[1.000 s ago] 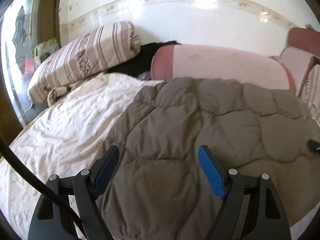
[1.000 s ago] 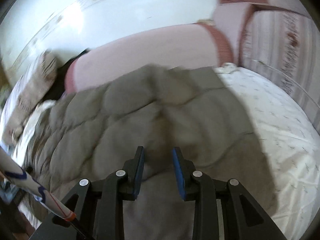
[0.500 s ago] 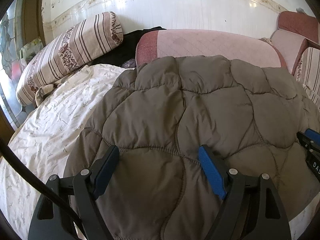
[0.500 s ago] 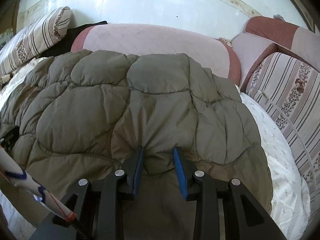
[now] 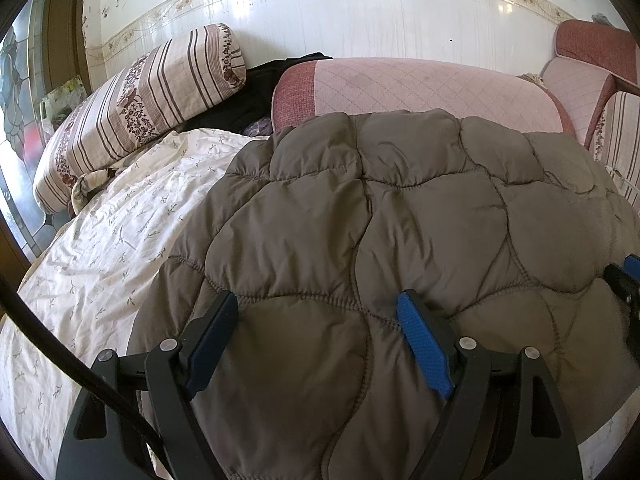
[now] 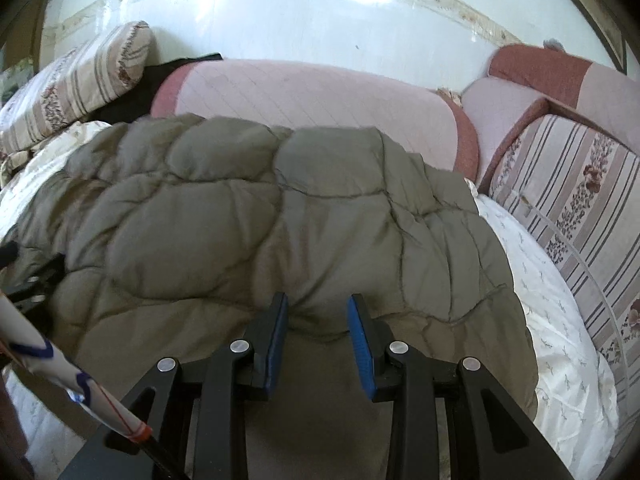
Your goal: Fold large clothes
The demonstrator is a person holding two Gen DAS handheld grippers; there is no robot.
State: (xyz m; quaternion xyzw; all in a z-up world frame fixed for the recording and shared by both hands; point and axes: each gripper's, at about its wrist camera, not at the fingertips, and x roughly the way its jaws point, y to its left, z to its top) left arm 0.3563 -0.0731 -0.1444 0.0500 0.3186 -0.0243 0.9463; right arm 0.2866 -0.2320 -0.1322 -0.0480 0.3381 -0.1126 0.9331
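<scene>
A grey-brown quilted padded jacket (image 5: 400, 220) lies spread on a white flowered bedsheet (image 5: 100, 248); it also shows in the right wrist view (image 6: 240, 220). My left gripper (image 5: 316, 316) is open wide, its blue pads over the jacket's near edge with fabric bulging between them. My right gripper (image 6: 318, 312) is shut on a fold of the jacket's near edge, which bunches between its blue pads. The right gripper shows at the right edge of the left wrist view (image 5: 628, 280).
A pink bolster cushion (image 5: 420, 88) lies behind the jacket against the white tiled wall. A striped floral pillow (image 5: 140, 108) sits at the back left, dark clothing (image 5: 256, 92) beside it. Striped and pink cushions (image 6: 572, 184) line the right side. A white tube (image 6: 40, 364) crosses the lower left.
The jacket has settled and spread across the bed, its far edge coming nearer. My right gripper keeps its hold on the near edge; the left stays open over the fabric.
</scene>
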